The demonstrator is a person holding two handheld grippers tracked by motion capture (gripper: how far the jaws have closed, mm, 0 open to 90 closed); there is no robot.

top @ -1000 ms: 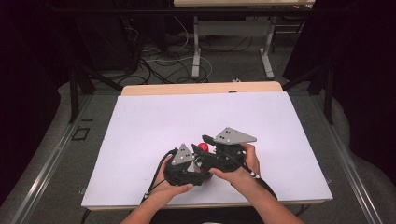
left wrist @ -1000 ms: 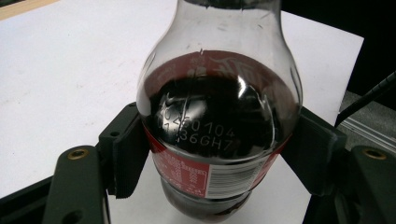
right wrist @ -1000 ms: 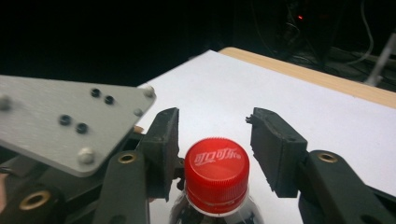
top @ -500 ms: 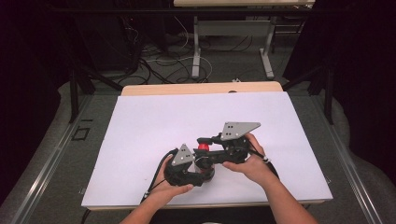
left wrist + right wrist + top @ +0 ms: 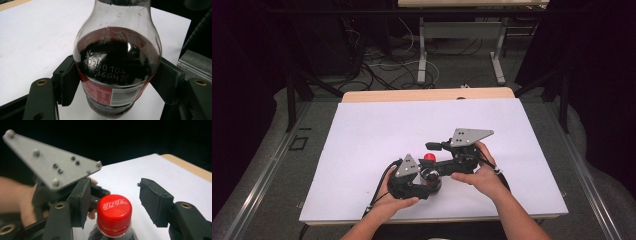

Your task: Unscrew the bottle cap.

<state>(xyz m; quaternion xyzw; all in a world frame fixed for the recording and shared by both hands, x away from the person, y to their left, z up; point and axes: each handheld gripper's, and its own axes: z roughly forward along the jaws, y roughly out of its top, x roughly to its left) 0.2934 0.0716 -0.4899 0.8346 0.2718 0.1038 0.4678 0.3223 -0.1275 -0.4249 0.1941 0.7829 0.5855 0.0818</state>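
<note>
A cola bottle (image 5: 117, 62) with dark liquid, a red label and a red cap (image 5: 114, 213) stands upright near the front of the white table (image 5: 362, 135). My left gripper (image 5: 117, 82) is shut on the bottle's body, one pad pressed against each side. In the high view the left gripper (image 5: 427, 176) sits low at centre, with the cap (image 5: 429, 157) poking up above it. My right gripper (image 5: 115, 193) is open around the cap, its pads (image 5: 155, 202) clear of it on both sides. It (image 5: 435, 154) reaches in from the right.
The left gripper's grey plate (image 5: 55, 167) and the hand holding it lie just beyond the cap in the right gripper view. A wooden strip (image 5: 427, 95) edges the table's far side. Cables and desk legs (image 5: 422, 45) cover the floor behind.
The right gripper has shifted a little to the right and away from me. The bottle and the left gripper stay where they were.
</note>
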